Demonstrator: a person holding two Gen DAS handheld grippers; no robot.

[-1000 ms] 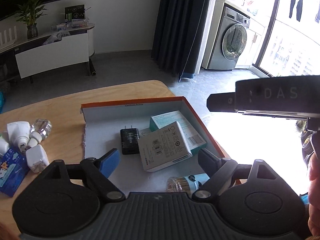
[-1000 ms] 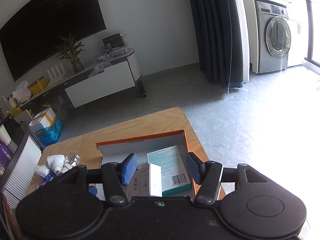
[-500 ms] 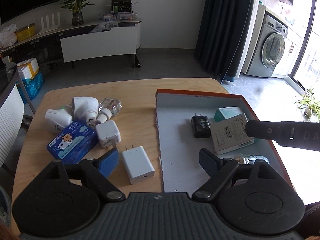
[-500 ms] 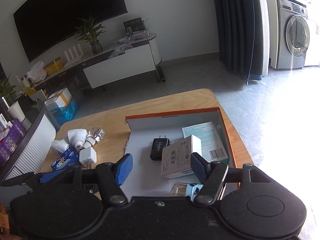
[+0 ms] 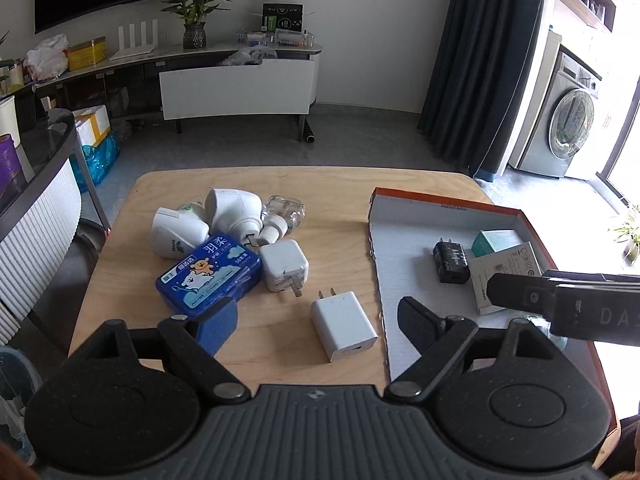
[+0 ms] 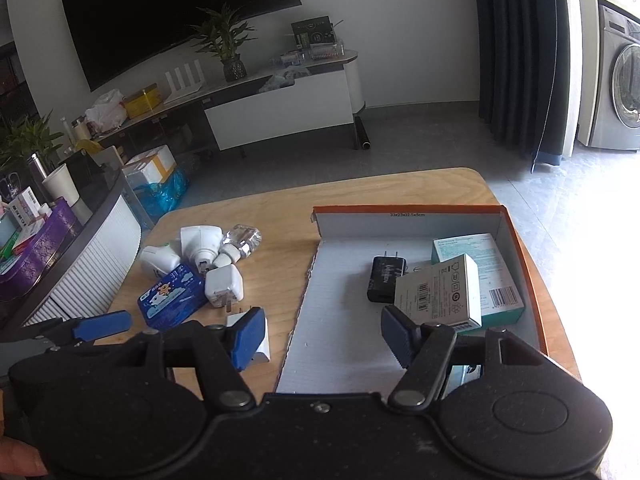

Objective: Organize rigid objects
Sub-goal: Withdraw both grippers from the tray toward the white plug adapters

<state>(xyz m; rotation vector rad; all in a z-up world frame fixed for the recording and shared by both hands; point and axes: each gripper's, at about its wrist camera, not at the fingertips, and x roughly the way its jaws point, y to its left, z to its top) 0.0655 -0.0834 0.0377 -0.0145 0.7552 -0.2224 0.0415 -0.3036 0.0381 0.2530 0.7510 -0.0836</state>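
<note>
White charger [image 5: 344, 325] lies flat on the bench [image 5: 320, 196], between the spread fingers of the left tongs [image 5: 316, 326] and untouched by either pad. Its long axis runs away from the camera, prongs at the far end. Left tongs tilt downward, nothing gripped. Right tongs [image 6: 322, 334] likewise spread and empty, hanging over the near left edge of the orange-rimmed tray [image 6: 408, 210]; their left finger covers part of the charger in that view. Just beyond the charger: a square white plug [image 5: 284, 266] and a blue pack [image 5: 208, 276], touching. Behind them, two white plug-in units and a clear bottle [image 5: 282, 212]. The tray holds a black adapter [image 6: 386, 278] and two boxes.
</note>
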